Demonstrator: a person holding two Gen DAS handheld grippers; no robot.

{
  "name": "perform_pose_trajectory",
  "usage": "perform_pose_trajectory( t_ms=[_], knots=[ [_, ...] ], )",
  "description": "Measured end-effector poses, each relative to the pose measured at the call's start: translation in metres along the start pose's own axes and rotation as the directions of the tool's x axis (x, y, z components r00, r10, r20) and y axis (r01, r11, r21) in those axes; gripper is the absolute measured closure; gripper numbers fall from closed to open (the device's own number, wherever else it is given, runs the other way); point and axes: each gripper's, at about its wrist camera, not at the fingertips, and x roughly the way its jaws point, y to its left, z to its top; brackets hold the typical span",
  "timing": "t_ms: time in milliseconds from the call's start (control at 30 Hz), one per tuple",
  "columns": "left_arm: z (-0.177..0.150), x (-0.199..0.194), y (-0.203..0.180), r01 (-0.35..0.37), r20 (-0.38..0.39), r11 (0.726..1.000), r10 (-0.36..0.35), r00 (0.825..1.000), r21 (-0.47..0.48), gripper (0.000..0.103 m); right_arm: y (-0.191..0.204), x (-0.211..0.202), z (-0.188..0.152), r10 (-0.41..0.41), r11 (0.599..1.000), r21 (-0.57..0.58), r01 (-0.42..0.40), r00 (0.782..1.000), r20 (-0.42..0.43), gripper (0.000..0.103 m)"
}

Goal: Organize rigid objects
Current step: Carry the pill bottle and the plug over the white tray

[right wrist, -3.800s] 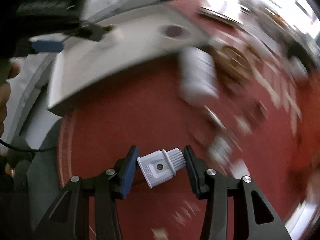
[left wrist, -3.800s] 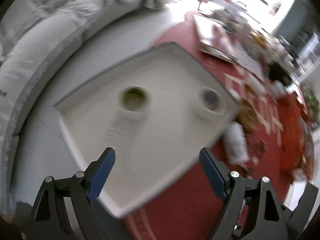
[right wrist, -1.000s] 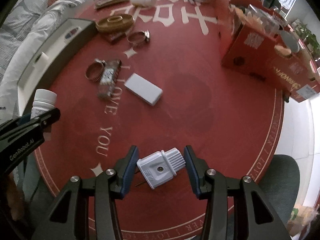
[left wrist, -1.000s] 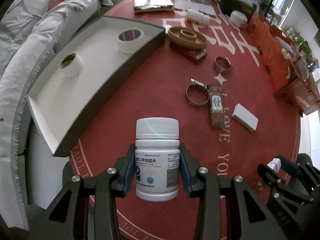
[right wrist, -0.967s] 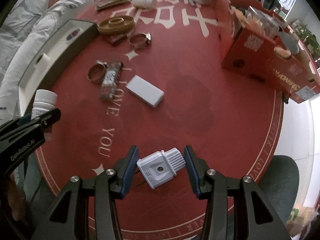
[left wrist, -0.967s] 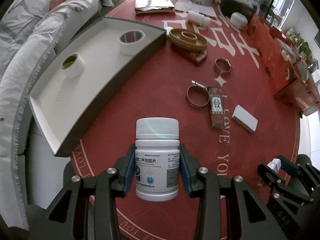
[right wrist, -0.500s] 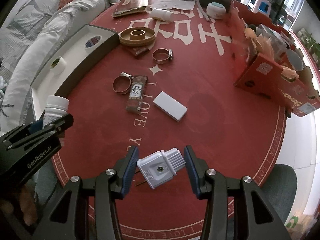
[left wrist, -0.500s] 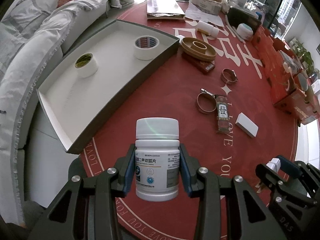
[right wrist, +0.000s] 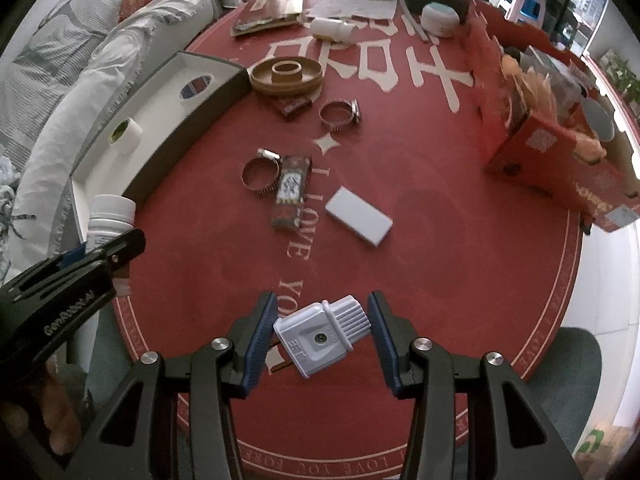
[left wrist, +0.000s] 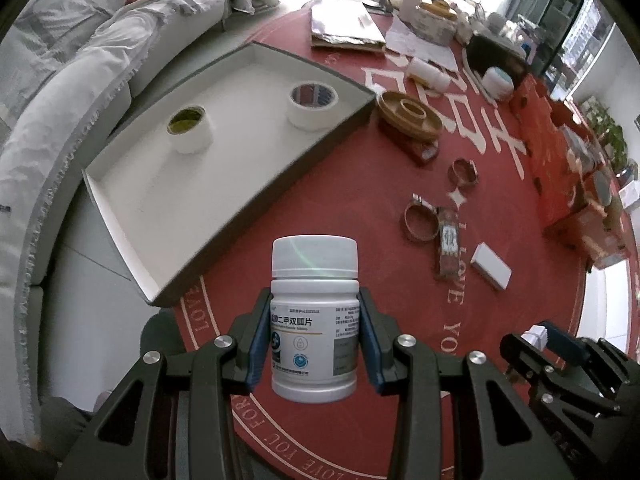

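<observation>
Covering the round table, a red cloth (right wrist: pixel 440 216) is carrying a white tray (left wrist: pixel 224 184) with two tape rolls (left wrist: pixel 188 128), two hose clamps (right wrist: pixel 260 176) and a white box (right wrist: pixel 358 221). The left gripper (left wrist: pixel 316 338) is clenching an upright pill bottle (left wrist: pixel 314 320) beside the tray's near corner. The right gripper (right wrist: pixel 322 338) is gripping a tilted white plug (right wrist: pixel 322 334) above the cloth.

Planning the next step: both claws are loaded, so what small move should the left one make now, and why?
Probably carry the pill bottle forward-left over the white tray: the left claw grips it upright, and open tray floor lies near the two tape rolls.
</observation>
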Motion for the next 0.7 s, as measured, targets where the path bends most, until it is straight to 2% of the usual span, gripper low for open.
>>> perform_pose_trajectory(
  t_ms=[333, 567, 700],
  knots=[
    [0.041, -0.039, 0.024, -0.009, 0.100, 0.998, 0.016, 0.995, -0.066, 0.060, 0.030, -0.033, 0.054, 0.039, 0.997, -0.072, -0.032, 0.994, 0.106, 0.055],
    [0.071, -0.054, 0.062, -0.041, 0.156, 0.985, 0.067, 0.986, -0.165, 0.060, 0.065, -0.057, 0.101, 0.073, 0.990, -0.134, -0.049, 0.980, 0.186, 0.055],
    [0.086, -0.056, 0.094, -0.060, 0.171, 0.968, 0.104, 0.980, -0.243, 0.060, 0.087, -0.064, 0.129, 0.101, 0.985, -0.160, -0.067, 0.972, 0.212, 0.055]
  ],
)
